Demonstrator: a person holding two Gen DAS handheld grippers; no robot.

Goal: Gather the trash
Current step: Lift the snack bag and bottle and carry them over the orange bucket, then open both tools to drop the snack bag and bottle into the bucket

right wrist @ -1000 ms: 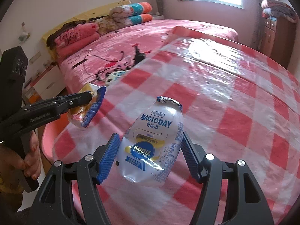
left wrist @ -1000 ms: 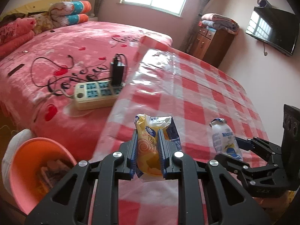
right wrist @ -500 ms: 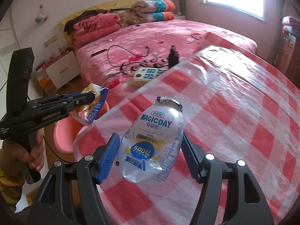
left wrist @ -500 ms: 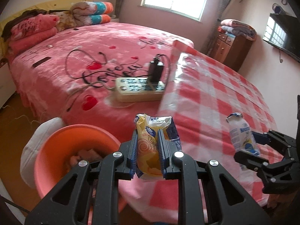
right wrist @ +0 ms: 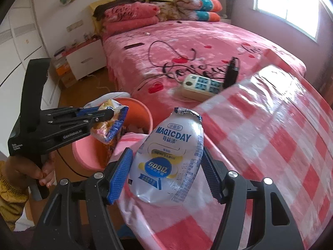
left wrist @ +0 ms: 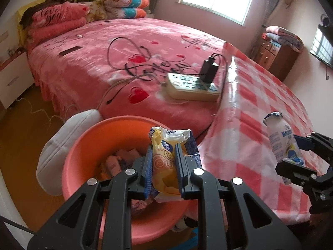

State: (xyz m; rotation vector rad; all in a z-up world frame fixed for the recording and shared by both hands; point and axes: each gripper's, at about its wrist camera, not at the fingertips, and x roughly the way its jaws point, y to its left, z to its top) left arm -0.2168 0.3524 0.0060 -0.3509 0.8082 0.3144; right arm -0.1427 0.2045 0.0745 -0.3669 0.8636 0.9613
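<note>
Both your grippers have swung off the checked table toward the bin since a second ago, each carrying its load along. Your left gripper (left wrist: 163,164) is clamped tight on the yellow wrapper (left wrist: 166,158), its blue pads pressed against the packet's sides, and it now hangs over the pink bin (left wrist: 83,145), which already holds scraps. In the right wrist view, you can see your left hand (right wrist: 41,170) wrapped around that gripper's handle, a yellow sleeve (right wrist: 10,189) at the wrist. Your right gripper (right wrist: 166,173) grips the crumpled MAGICDAY bottle (right wrist: 168,158) between its pads, held wider apart, over the corner of the table (right wrist: 291,145) just beside the bin. Behind the bin, a power strip (left wrist: 192,86) with a black charger (left wrist: 209,70) plugged in lies on the pink bed (left wrist: 93,62), touching the table's edge.
</note>
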